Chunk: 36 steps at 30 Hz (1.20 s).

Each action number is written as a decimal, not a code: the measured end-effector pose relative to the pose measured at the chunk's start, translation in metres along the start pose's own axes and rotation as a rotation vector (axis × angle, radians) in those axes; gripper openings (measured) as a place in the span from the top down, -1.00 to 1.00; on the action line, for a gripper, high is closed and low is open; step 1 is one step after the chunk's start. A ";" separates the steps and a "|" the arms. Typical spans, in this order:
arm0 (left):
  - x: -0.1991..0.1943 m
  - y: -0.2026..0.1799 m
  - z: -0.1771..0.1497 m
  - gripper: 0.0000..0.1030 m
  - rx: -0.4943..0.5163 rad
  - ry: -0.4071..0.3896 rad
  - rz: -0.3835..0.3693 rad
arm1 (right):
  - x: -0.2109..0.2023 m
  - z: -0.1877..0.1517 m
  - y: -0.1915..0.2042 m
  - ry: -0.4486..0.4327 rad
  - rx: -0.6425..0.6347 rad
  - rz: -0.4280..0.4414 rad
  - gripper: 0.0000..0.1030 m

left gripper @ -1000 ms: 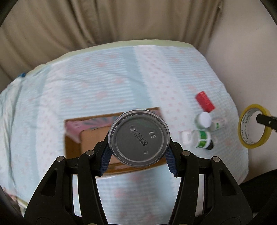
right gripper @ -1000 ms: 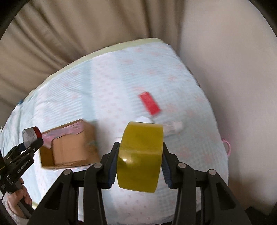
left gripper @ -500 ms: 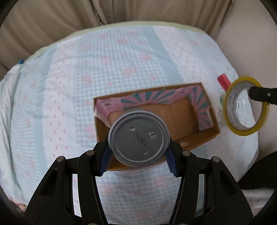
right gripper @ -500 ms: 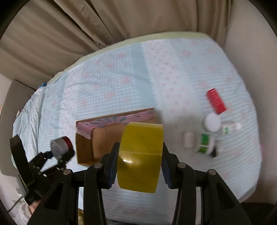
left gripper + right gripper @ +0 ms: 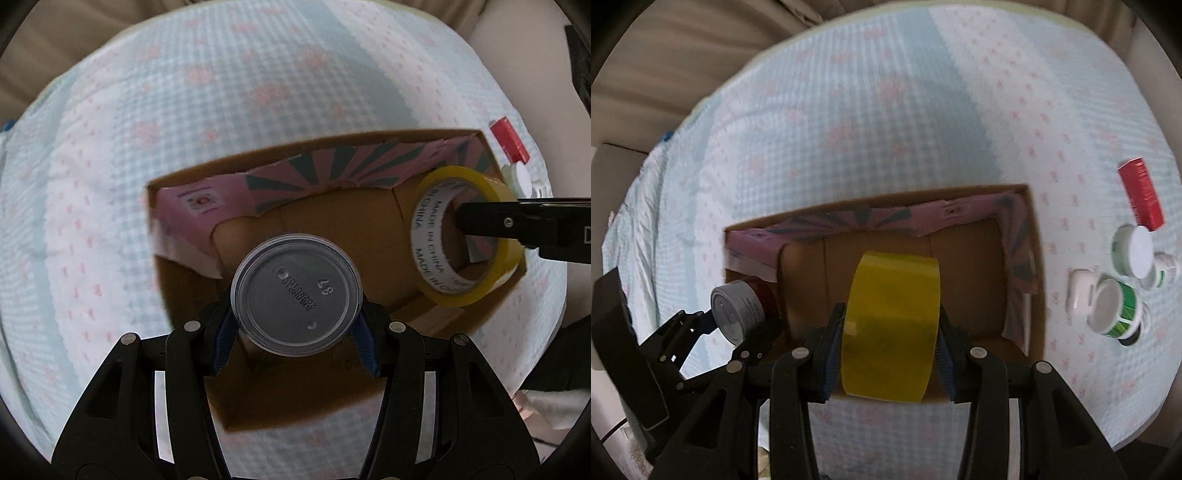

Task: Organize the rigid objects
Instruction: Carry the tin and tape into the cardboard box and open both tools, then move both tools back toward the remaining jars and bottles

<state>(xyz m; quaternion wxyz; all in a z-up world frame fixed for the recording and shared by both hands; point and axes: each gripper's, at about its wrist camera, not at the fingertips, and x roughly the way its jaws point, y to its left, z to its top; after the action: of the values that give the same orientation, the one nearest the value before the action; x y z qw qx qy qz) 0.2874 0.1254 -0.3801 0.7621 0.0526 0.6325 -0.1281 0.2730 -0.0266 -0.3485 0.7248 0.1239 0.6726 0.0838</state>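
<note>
I have one thing in each hand, and both hang over the open cardboard box (image 5: 369,236) on the bed cover (image 5: 258,81)

My left gripper (image 5: 295,328) is pinching a small round can (image 5: 295,291) by its sides. I see its grey metal bottom with printed numbers. In the right wrist view the can (image 5: 738,308) has a dark red side. It looks hard and smooth, so it could slip if I squeeze too lightly. I think it has some weight, so I want to lower it close to the box floor before I let go. The round sides are the best place to hold it

My right gripper (image 5: 890,332) is pressed onto a roll of yellow tape (image 5: 890,325), one pad on each flat side. From the left wrist view the tape roll (image 5: 467,236) hangs over the right end of the box. It is a stiff ring and I think it is light. It will not break, but it may roll if it lands on its edge

More things wait on the cover to the right of the box: a red box (image 5: 1141,194), two green and white jars (image 5: 1123,306) and a small white bottle (image 5: 1163,269)
</note>
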 end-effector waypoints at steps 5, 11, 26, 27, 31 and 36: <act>0.020 -0.003 0.007 0.02 0.027 0.036 0.006 | 0.023 0.008 -0.003 0.043 0.008 0.000 0.23; 0.016 -0.008 0.013 -0.55 0.031 0.026 -0.009 | 0.026 0.012 -0.006 0.064 -0.016 -0.044 0.23; -0.015 -0.002 -0.015 -1.00 -0.026 -0.011 -0.024 | 0.001 -0.005 -0.020 -0.073 -0.007 -0.016 -1.00; -0.017 -0.001 -0.016 -1.00 -0.028 -0.015 -0.021 | 0.000 -0.007 -0.019 -0.075 -0.007 -0.016 -1.00; -0.033 -0.003 -0.025 -1.00 -0.034 -0.040 -0.014 | -0.010 -0.013 -0.015 -0.100 -0.012 -0.006 -1.00; -0.065 -0.002 -0.038 -1.00 -0.036 -0.090 -0.005 | -0.034 -0.027 -0.006 -0.146 -0.030 -0.001 -1.00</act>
<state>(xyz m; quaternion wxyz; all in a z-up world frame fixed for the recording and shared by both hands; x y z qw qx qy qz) 0.2400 0.1407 -0.3237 0.7903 0.0315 0.5999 -0.1206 0.2426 -0.0408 -0.3192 0.7739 0.1183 0.6165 0.0841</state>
